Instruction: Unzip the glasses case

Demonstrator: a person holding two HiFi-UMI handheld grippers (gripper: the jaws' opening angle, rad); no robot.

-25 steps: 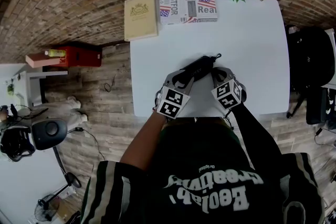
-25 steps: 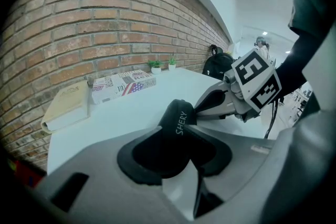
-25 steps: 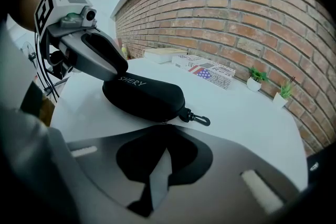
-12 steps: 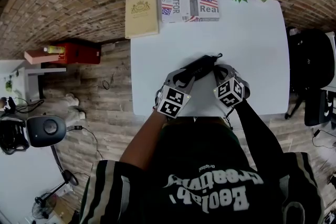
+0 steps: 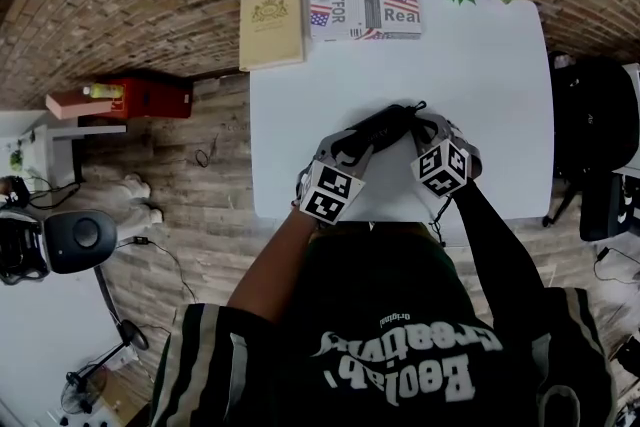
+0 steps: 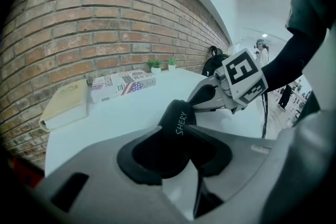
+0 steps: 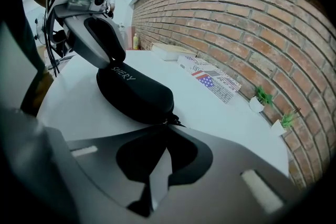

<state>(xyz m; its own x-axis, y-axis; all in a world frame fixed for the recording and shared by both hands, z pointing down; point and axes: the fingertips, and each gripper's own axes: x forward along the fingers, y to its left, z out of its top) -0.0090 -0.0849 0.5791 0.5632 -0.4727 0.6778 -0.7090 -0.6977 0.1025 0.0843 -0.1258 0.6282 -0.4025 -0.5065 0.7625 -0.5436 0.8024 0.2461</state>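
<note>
Black, zipped-up glasses case (image 5: 378,127) clamped in left gripper (image 6: 176,132); right gripper (image 7: 165,128) pinched shut on zipper pull (image 7: 174,122)

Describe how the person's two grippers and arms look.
Left gripper and right gripper: grey moulded bodies, black jaw pads, each bearing a cube with black-and-white square markers. The right arm wears a long black sleeve; a thin black cable hangs below that gripper.
</note>
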